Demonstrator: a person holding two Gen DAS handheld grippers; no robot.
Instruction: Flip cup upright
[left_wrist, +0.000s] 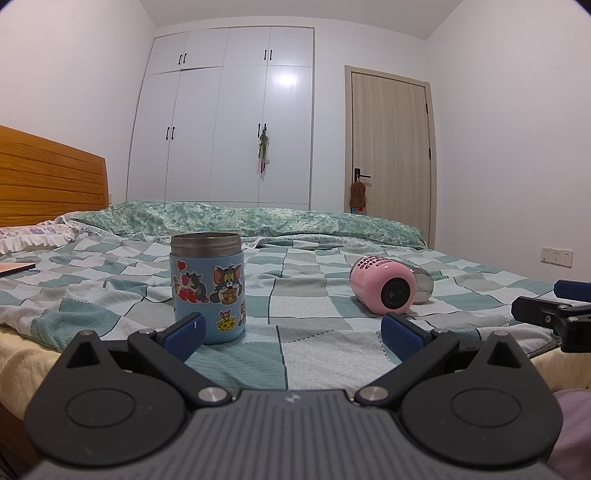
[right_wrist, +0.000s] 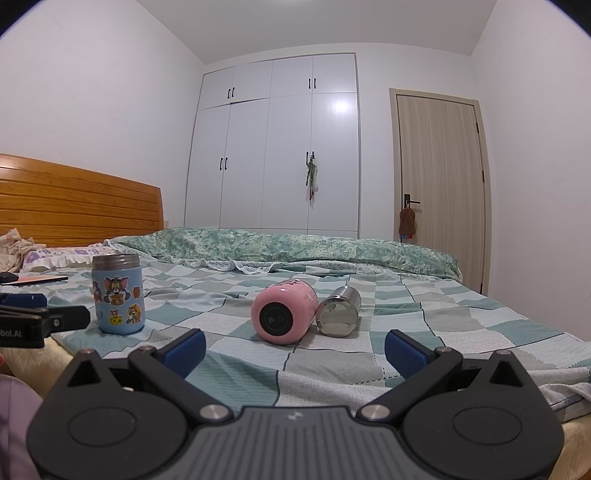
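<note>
Pink cup (right_wrist: 284, 312): lying on its side, right of the upright blue cup (right_wrist: 118, 294), so unflipped.
Right gripper (right_wrist: 293, 350): spread wide, empty, facing it.
Left gripper (left_wrist: 291, 331): spread wide, empty.

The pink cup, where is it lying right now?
The pink cylindrical cup lies on its side on the checked bedspread, beside a shiny steel cup.

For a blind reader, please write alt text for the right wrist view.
A pink cup and a steel cup lie on their sides on a checked bed, ahead of the open right gripper. A blue cup stands upright at left.
</note>
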